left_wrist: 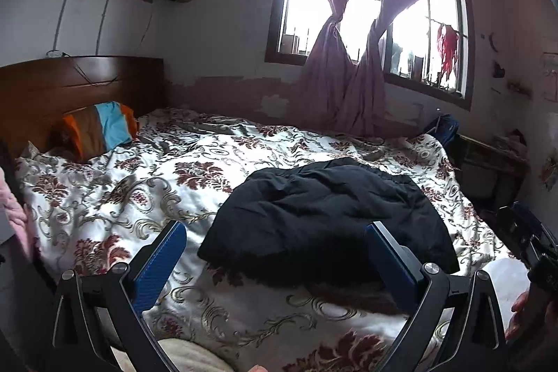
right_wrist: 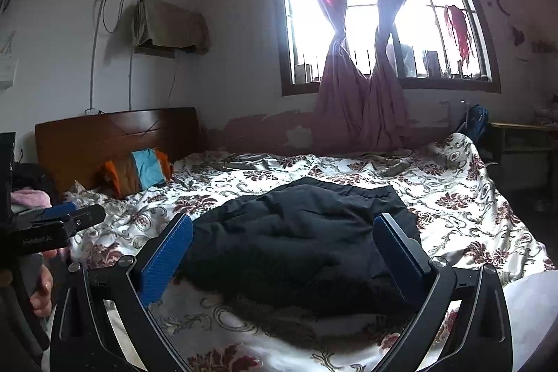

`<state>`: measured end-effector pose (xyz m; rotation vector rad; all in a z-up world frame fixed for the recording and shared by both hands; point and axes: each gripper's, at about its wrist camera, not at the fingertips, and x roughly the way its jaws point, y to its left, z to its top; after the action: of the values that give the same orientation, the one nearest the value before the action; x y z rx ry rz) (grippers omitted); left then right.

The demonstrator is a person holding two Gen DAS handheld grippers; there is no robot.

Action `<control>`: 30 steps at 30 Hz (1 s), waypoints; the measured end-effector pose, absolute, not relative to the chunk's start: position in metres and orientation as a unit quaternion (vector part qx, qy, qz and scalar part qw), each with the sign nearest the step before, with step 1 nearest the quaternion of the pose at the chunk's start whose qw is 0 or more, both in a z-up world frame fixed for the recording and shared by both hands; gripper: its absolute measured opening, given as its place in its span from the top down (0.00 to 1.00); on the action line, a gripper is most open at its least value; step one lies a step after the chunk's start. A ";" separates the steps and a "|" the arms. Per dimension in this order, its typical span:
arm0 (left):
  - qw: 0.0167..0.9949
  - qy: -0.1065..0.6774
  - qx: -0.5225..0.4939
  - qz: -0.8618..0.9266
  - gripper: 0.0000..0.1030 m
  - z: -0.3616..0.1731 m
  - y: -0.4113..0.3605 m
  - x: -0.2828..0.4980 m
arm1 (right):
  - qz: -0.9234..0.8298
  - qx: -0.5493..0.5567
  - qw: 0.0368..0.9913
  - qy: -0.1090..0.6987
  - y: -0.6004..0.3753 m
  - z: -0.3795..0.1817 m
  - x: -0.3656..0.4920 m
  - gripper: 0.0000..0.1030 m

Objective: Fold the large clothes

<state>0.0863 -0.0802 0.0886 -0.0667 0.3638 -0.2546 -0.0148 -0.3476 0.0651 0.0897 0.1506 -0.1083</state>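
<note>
Dark garment [left_wrist: 327,218] lies bunched on floral quilt [left_wrist: 139,183], toward the bed's near edge. Left gripper [left_wrist: 275,232] spread wide, holding nothing, above the quilt. Right gripper [right_wrist: 282,225] likewise wide and empty, garment between its fingers in view

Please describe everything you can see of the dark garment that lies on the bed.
The dark garment is black or very dark navy and looks padded, like a thick jacket. It lies in a rumpled, roughly folded heap, with soft creases across its top. It rests on the floral bedcover, near the bed's front edge. Both grippers are open and hang short of it, touching nothing.
</note>
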 end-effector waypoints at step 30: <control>0.974 0.216 -0.012 -0.068 0.00 0.024 -0.059 0.067 | -0.052 0.051 0.986 0.148 -0.322 0.005 -0.013 0.02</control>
<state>0.0674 -0.0594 0.0245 -0.0252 0.4358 -0.1380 -0.0128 -0.3217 0.0055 0.1016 0.2963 -0.1050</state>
